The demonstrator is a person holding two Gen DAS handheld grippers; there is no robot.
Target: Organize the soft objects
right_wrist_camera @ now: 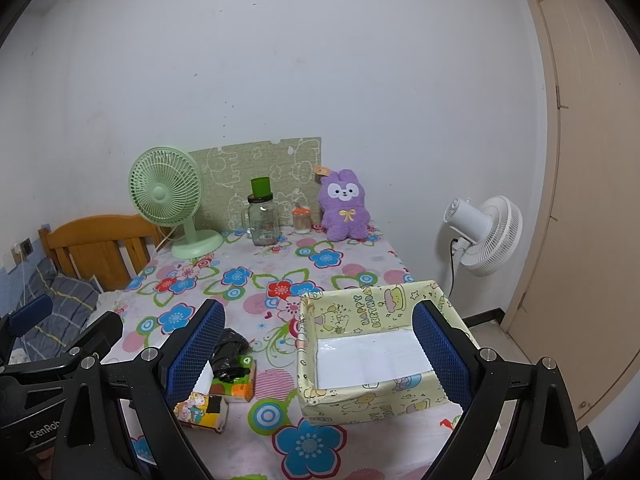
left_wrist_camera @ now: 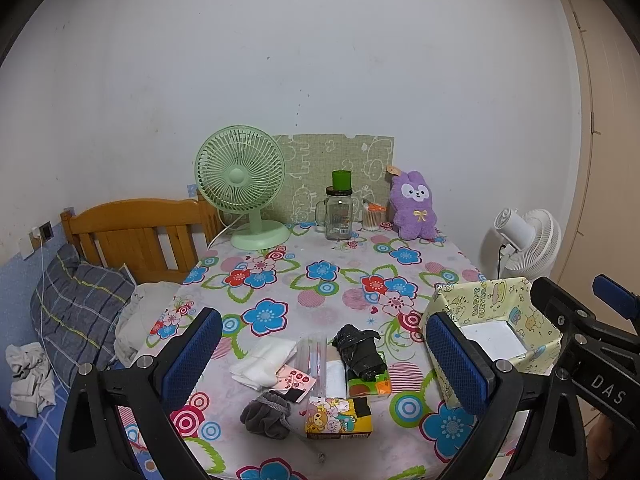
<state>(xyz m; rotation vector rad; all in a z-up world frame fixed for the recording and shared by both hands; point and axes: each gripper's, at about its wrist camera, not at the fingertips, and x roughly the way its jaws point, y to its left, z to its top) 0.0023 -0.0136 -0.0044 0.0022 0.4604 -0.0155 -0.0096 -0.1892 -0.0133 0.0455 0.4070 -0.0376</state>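
The flower-print worktop carries, nearest, a grey scrunchie, white cloth and black bag, with the paper box just right. Both the left gripper and right gripper hang spread apart, holding nothing. Farther back stand a green fan, glass jar and purple plush against the white wall.

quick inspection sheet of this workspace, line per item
surface: table under floral cloth
job's things: white cloth, grey scrunchie, black bag, tissue packs grouped at the front; paper box beside them, nothing inside
clutter: green fan, glass jar, purple plush at the back
grippers: left gripper and right gripper open, holding nothing
cables: fan cord
surroundings: bed, white floor fan, door
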